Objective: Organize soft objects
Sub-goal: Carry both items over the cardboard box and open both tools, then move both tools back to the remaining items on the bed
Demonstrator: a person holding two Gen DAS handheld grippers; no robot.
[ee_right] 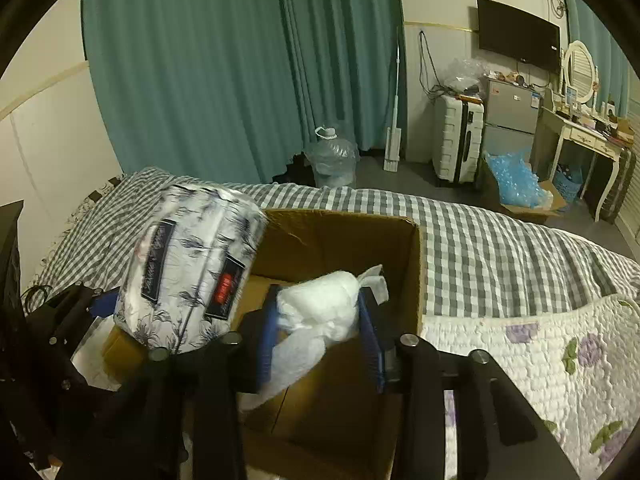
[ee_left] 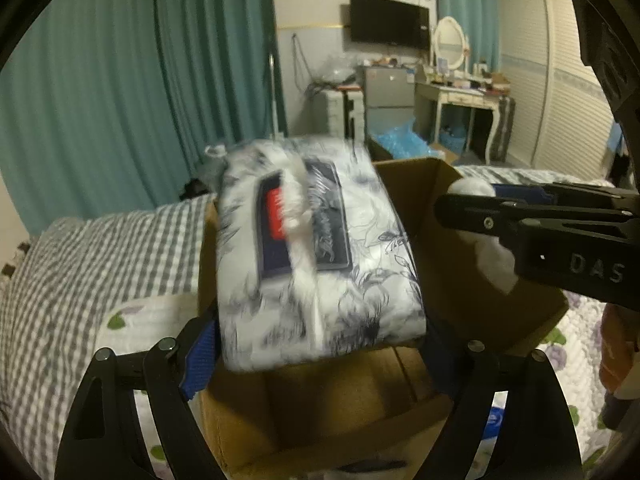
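My left gripper [ee_left: 320, 344] is shut on a white tissue pack with dark floral print [ee_left: 316, 248] and holds it above the open cardboard box [ee_left: 416, 184]. The pack also shows at the left of the right wrist view [ee_right: 188, 272], over the box's left edge. My right gripper [ee_right: 320, 328] is shut on a white plastic bag of soft stuffing [ee_right: 320, 312] and holds it over the box [ee_right: 340, 232]. In the left wrist view the right gripper [ee_left: 460, 208] enters from the right with the white bag [ee_left: 492, 256] between its fingers.
The box sits on a bed with a grey checked cover [ee_right: 500, 248] and a white floral quilt [ee_right: 540, 352]. Beyond the bed are teal curtains [ee_right: 220, 72], a water jug [ee_right: 332, 156], a suitcase [ee_right: 456, 140], a small fridge [ee_right: 512, 116] and a dressing table [ee_right: 588, 136].
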